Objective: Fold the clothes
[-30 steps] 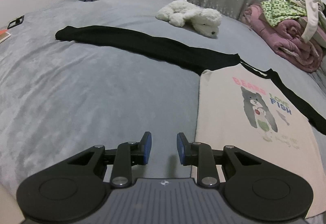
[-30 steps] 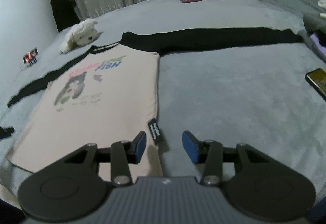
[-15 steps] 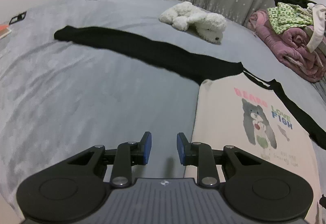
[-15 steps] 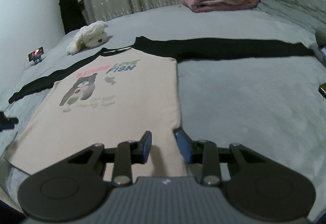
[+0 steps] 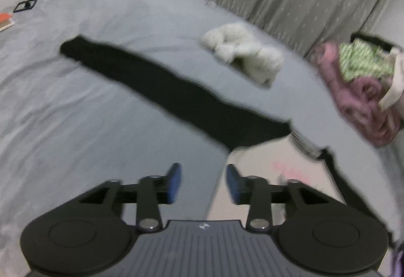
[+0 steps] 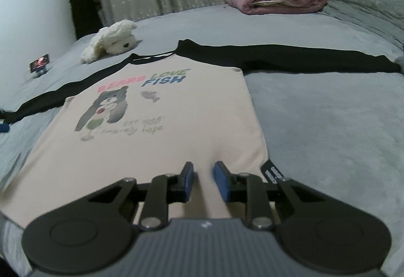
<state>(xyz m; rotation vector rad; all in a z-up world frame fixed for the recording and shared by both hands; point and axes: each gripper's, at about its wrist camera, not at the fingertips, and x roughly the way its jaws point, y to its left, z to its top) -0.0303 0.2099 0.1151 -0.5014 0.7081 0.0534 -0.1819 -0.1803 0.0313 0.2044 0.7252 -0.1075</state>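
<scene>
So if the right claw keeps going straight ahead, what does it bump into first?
Probably the shirt. The right claw sits low over its cream hem, pointing up the body toward the bear print; depth is hard to judge.

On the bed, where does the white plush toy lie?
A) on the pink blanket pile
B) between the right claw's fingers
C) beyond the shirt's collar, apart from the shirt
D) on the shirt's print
C: the plush toy rests on the bed cover past the shirt collar, not touching it.
</scene>
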